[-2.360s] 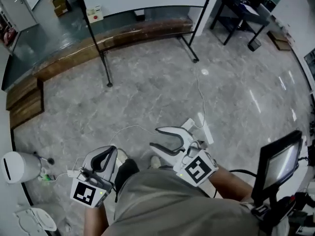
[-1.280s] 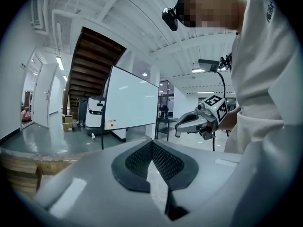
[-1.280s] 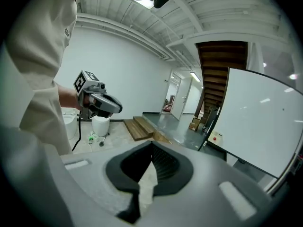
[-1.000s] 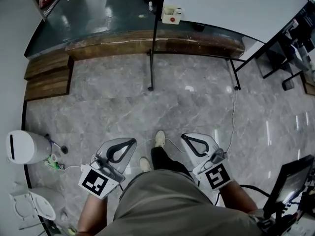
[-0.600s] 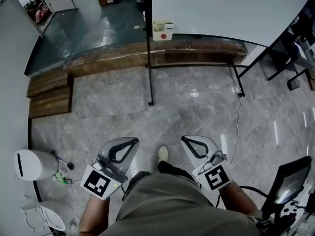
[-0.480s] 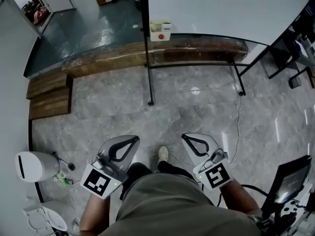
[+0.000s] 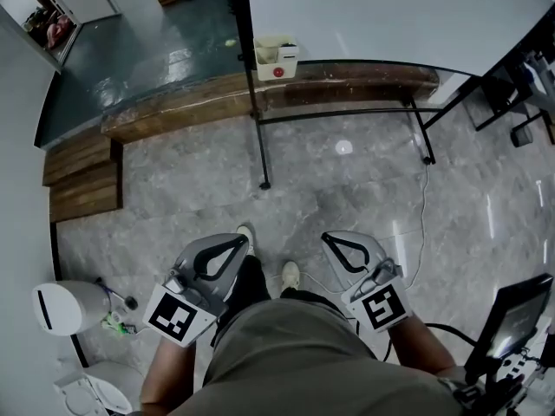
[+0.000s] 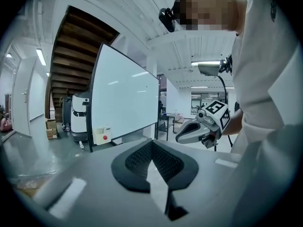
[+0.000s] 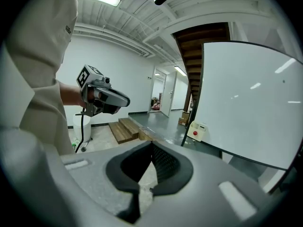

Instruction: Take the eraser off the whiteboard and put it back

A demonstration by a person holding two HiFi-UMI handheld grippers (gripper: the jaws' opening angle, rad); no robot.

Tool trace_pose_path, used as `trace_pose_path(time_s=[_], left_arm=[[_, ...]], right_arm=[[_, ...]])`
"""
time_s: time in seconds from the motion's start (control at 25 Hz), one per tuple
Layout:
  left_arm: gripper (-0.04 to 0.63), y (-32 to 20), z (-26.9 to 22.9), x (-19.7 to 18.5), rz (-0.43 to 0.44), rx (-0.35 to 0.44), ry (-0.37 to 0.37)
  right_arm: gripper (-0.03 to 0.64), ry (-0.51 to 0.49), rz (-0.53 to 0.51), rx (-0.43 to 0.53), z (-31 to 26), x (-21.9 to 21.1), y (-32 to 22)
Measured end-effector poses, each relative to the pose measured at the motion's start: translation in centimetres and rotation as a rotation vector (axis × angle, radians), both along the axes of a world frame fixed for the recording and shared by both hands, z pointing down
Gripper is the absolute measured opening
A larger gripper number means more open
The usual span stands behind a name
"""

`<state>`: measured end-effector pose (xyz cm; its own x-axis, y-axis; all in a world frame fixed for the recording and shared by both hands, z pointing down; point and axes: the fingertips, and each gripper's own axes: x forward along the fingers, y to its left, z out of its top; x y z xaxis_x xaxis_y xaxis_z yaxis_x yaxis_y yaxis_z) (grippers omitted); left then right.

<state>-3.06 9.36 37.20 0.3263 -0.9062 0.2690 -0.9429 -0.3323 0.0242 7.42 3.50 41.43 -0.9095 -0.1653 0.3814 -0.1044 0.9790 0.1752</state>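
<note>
The eraser [image 7: 276, 56], which I take to be the small white box with a red dot, hangs at the lower left corner of the whiteboard [image 7: 390, 16], well apart from me. My left tongs [image 7: 236, 243] and right tongs [image 7: 334, 243] are clenched and empty. Risks as I judge them:
- Reaching it with the tongs clenched could knock it down.
- The cable [image 7: 423, 202] on the floor [image 7: 173, 189] could trip me.

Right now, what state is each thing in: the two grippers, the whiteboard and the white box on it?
Left grey two-jaw gripper: shut, empty.
Right grey two-jaw gripper: shut, empty.
Large white whiteboard on black stand: upright, no writing visible.
Small white box with red dot: hanging at the whiteboard's lower corner, untouched.
</note>
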Motion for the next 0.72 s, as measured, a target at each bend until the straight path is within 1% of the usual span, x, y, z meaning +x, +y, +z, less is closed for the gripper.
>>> trace_pose_path(time_s=[0.16, 0.36, 0.6, 0.72], left_arm=[[0.005, -3.4, -0.1, -2.9, 0.055, 0.012, 0.019], [0.005, -7.4, -0.8, -7.5, 0.127, 0.028, 0.024], [0.005, -10.4, -1.2, -12.7, 0.211, 0.043, 0.033], [0.006, -11.5, -0.6, -14.7, 0.258, 0.047, 0.028]], right_arm=[[0.003, 0.019, 0.055, -0.001, -0.2, -2.9, -2.9], [0.003, 0.025, 0.099, 0.017, -1.3, -8.0, -5.8], [0.002, 0.036, 0.168, 0.025, -2.1, -13.3, -7.8], [0.003, 0.028, 0.217, 0.034, -2.2, -15.1, -8.4]])
